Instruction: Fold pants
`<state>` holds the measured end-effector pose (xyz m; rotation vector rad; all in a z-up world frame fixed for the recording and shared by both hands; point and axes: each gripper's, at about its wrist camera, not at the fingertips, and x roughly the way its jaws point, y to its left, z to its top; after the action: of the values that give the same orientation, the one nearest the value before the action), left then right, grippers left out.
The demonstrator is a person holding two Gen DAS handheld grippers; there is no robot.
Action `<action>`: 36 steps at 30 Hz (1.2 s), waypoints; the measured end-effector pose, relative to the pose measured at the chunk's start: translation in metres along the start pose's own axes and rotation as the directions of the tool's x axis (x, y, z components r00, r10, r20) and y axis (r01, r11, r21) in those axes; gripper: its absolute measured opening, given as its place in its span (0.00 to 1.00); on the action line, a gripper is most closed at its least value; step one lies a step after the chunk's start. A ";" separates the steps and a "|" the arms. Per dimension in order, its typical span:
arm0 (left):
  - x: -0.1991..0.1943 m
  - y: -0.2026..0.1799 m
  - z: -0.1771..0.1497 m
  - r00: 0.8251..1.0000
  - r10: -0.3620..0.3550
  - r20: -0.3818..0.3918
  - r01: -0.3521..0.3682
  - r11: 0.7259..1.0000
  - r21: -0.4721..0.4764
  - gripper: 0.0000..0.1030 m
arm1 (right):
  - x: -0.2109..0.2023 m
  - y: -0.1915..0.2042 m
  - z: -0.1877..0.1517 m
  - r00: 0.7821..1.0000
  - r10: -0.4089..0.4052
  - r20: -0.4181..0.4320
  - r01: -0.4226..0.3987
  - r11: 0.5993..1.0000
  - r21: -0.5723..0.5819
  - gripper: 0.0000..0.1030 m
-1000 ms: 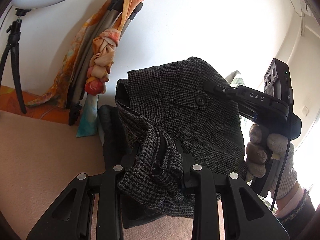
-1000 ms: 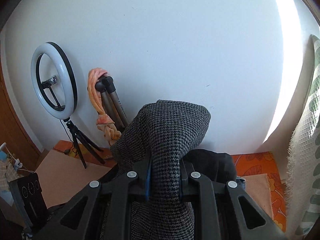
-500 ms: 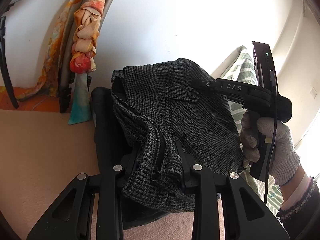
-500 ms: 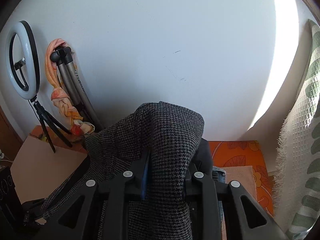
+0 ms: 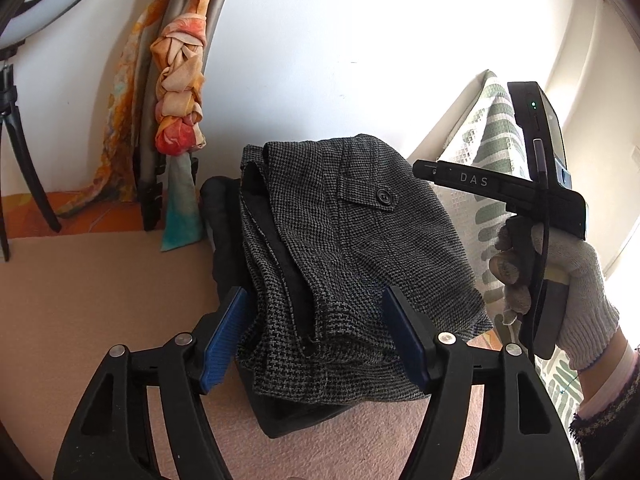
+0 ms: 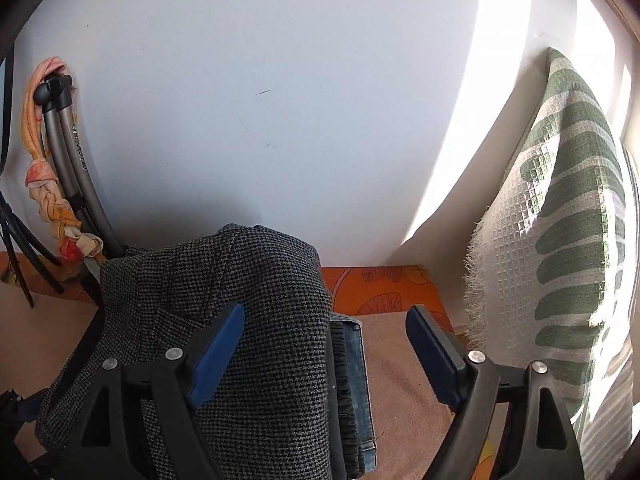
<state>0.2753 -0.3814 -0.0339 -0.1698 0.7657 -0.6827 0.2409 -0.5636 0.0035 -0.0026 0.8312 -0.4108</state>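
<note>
both sets of jaws, clamped on the folded grey pants (image 5: 352, 264) a second ago, are now opening, cloth between them unpressed. the bundle rests, likely atop darker garments (image 6: 352, 392), so this fold looks delivered. right of the right gripper (image 6: 324, 344) leans a green-patterned pillow (image 6: 560, 248); beyond the left gripper (image 5: 316, 328), a knotted scarf (image 5: 180, 92).

Both tongs are matte black plastic with triangular cut-outs and silver screw heads at the joints, each finger faced with a ribbed blue pad. The right tongs (image 5: 472, 178) read "DAS", with a green light and a black cable behind them. Their hand (image 5: 560, 292) wears a white knit glove, a dark speckled cuff below.
</note>
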 end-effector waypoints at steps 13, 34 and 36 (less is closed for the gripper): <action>-0.086 -0.008 -0.020 0.998 0.050 0.047 -0.053 0.996 0.065 0.74 | -0.106 0.016 -0.038 0.995 -0.009 0.102 0.004 0.998 0.055 0.97; -0.216 -0.004 -0.071 0.981 0.091 0.169 -0.121 0.977 0.177 0.85 | -0.238 0.076 -0.133 0.985 0.004 0.173 -0.027 0.991 0.131 1.00; -0.225 0.001 -0.078 0.981 0.079 0.176 -0.109 0.979 0.172 0.85 | -0.245 0.079 -0.151 0.985 0.013 0.173 -0.040 0.987 0.153 1.00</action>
<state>0.1050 -0.2326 0.0403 -0.0241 0.5431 -0.6356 0.0137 -0.3800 0.0639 0.1165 0.6275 -0.4433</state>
